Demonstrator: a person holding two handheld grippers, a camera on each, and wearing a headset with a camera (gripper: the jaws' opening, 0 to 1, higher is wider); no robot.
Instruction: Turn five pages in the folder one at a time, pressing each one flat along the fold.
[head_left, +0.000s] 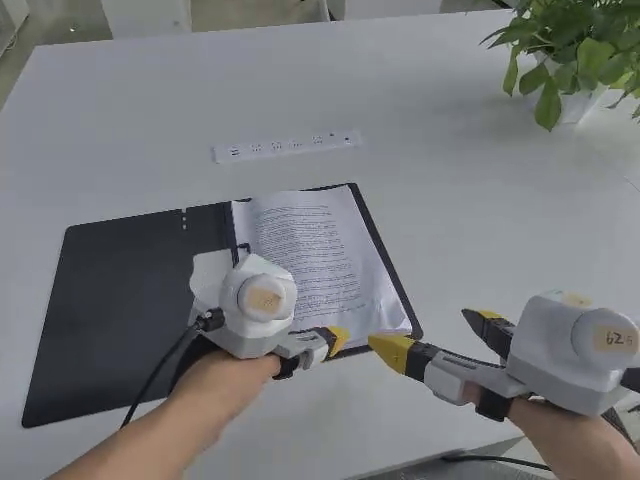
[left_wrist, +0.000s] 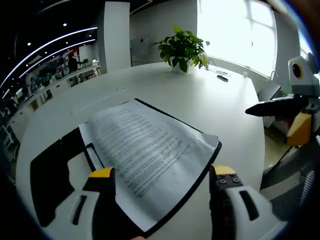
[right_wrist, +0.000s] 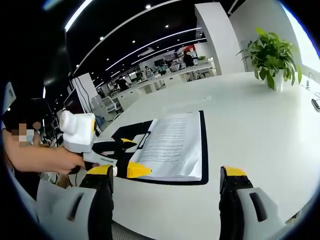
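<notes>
**White table (head_left: 450, 180), folder (head_left: 120, 300) open**
Page stack (head_left: 320, 255) on folder's right half, long axis running away from me. My left gripper (left_wrist: 163, 171), jaws apart, nearer, at its near edge; right gripper (right_wrist: 166, 171), jaws apart too, off the near-right corner

Bright, even daylight covers the smooth white table (head_left: 450, 230), with soft, faint shadows. The tall window (left_wrist: 235, 30) blows out white in the left gripper view. Both gripper views bow strongly toward their edges.
</notes>
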